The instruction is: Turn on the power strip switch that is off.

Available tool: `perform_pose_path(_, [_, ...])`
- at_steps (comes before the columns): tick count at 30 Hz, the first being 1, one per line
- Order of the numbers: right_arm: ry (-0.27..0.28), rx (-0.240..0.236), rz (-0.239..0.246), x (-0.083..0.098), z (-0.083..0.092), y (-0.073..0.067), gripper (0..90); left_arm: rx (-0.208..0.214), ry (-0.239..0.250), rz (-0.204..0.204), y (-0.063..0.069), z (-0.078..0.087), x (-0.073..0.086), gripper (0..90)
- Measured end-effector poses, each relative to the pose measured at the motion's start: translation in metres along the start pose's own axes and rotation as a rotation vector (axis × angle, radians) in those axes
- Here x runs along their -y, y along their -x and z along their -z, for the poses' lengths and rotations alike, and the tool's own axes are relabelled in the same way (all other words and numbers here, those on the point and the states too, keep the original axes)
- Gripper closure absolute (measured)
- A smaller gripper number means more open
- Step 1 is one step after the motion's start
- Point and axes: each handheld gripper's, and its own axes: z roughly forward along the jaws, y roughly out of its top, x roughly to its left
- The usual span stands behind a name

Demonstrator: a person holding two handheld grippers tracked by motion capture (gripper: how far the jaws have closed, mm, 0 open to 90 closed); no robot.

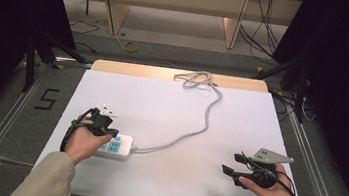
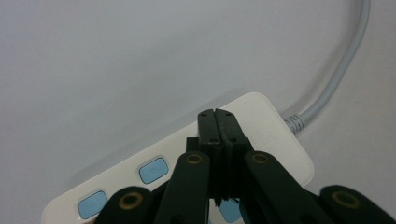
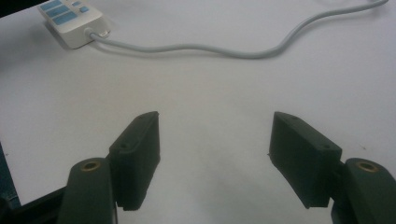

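A white power strip (image 1: pixel 118 147) with blue buttons lies at the table's left; its grey cable (image 1: pixel 199 126) snakes to the far edge. My left gripper (image 1: pixel 108 132) hovers over the strip, jaws pressed together with nothing between them. In the left gripper view the shut gripper (image 2: pixel 215 114) points at the strip's cable end (image 2: pixel 275 140), past the blue buttons (image 2: pixel 153 170). My right gripper (image 1: pixel 230 164) rests open at the right front, away from the strip. The right gripper view shows the open gripper (image 3: pixel 215 133) above bare table, with the strip (image 3: pixel 70 21) far off.
The white table (image 1: pixel 162 177) has a wooden far edge. Cable coils (image 1: pixel 195 79) lie at the far edge. Beyond are floor, shelving legs and dark stands at both sides.
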Motion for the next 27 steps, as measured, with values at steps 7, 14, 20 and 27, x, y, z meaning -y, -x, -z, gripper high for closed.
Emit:
perform_pose_path(7, [-0.001,-0.001,0.001,0.000,0.000,0.000,33.9,0.001,-0.009,-0.001,0.001,-0.003,-0.001,89.9])
perform_pose_path(14, [-0.005,-0.002,-0.001,0.000,0.000,0.000,34.0,-0.002,-0.023,-0.013,0.002,-0.006,-0.003,89.9])
perform_pose_path(20, [-0.008,-0.005,-0.003,0.000,0.000,0.000,33.9,-0.005,-0.032,-0.016,0.002,-0.008,-0.003,90.0])
perform_pose_path(27, [-0.009,-0.004,-0.004,0.000,-0.001,0.000,33.8,-0.007,-0.043,-0.025,0.004,-0.011,-0.005,89.9])
